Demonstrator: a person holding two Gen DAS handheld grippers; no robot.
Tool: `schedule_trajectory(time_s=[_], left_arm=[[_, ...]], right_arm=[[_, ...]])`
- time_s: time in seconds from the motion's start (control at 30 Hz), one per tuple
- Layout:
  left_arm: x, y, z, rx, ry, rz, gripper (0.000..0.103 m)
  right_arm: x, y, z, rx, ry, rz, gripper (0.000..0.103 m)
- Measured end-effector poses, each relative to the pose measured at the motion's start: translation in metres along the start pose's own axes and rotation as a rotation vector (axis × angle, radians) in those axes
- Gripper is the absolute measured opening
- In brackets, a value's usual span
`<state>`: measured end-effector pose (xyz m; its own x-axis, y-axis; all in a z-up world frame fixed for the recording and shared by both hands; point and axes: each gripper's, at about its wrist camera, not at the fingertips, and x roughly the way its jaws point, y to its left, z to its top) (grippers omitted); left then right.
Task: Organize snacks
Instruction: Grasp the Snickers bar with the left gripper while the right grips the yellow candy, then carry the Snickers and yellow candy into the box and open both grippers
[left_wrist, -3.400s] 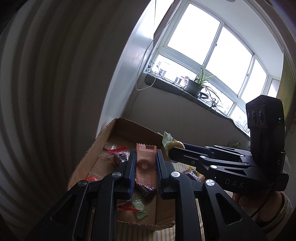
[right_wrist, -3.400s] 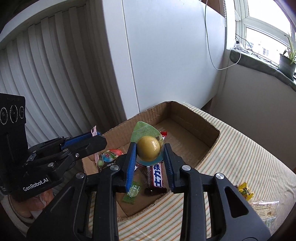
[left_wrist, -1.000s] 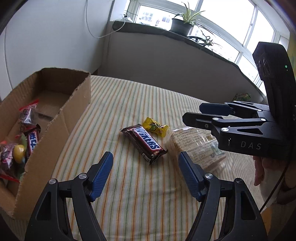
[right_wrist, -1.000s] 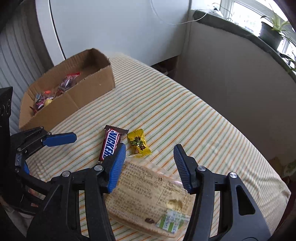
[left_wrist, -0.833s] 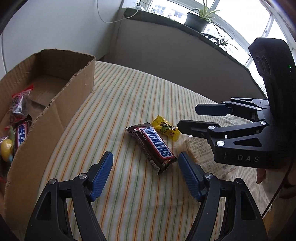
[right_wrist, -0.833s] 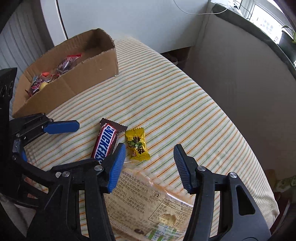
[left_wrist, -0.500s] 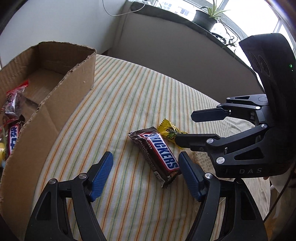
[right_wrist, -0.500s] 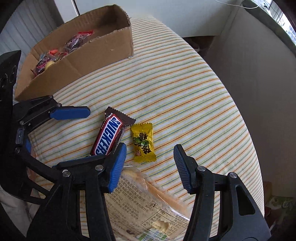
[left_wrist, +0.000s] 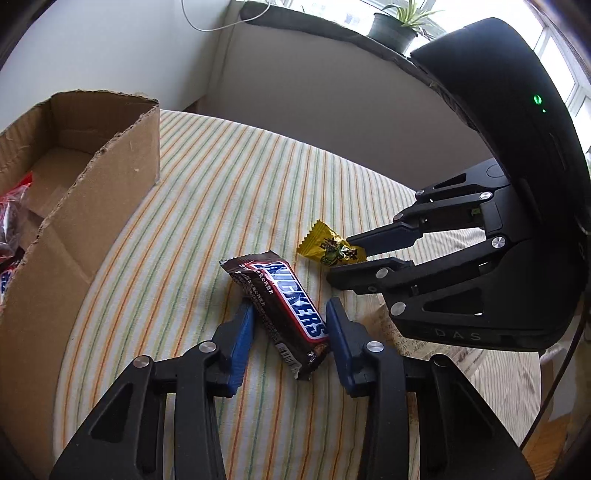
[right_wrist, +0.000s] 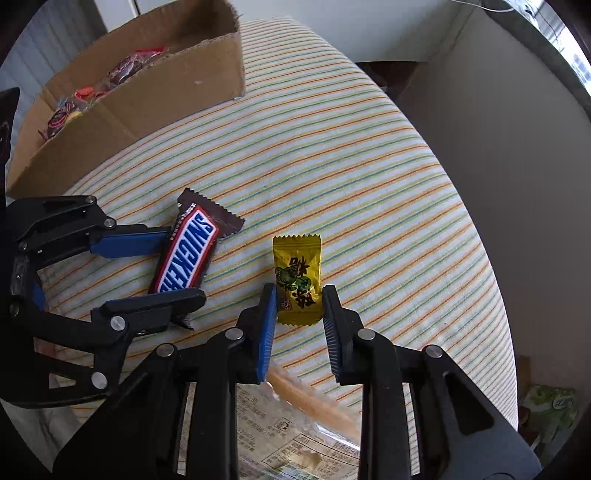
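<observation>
A Snickers bar (left_wrist: 284, 291) lies on the striped cloth, and the blue pads of my left gripper (left_wrist: 290, 308) touch both its long sides while the jaws are closing. In the right wrist view that left gripper (right_wrist: 181, 266) clasps the Snickers bar (right_wrist: 186, 251) from the left. A small yellow candy (right_wrist: 297, 269) lies just right of it. My right gripper (right_wrist: 300, 291) points steeply down with its jaws closing, the pads touching both edges of the candy's near half. The left wrist view shows the right gripper (left_wrist: 343, 262) at the yellow candy (left_wrist: 325, 247).
An open cardboard box (left_wrist: 110, 177) holding several wrapped snacks stands to the left on the table, also seen as the box (right_wrist: 166, 92) at the far left. A clear packet of crackers (right_wrist: 295, 450) lies under the right gripper. The table edge (right_wrist: 495, 258) drops off at right.
Both grippers came down onto the table and their wide-open jaws closed in, the left around the Snickers bar, the right around the yellow candy.
</observation>
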<state>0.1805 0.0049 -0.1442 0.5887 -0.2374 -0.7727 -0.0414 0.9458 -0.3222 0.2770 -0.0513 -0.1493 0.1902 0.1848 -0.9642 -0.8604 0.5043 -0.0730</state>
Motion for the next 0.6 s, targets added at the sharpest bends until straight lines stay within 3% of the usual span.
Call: schedule_trajectory(time_s=[0.4,0.6], left_arm=[[-0.015,0.004,-0.004,-0.014,-0.068,-0.029,0.031],[-0.028,0.005,-0.005,0.009,-0.133,-0.054,0.031]], right_arm=[[-0.046,-0.019,-0.034,0.157,-0.169,-0.003,0.025],[-0.060,-0.015,-0.060,0.276,-0.299,0.008,0.025]])
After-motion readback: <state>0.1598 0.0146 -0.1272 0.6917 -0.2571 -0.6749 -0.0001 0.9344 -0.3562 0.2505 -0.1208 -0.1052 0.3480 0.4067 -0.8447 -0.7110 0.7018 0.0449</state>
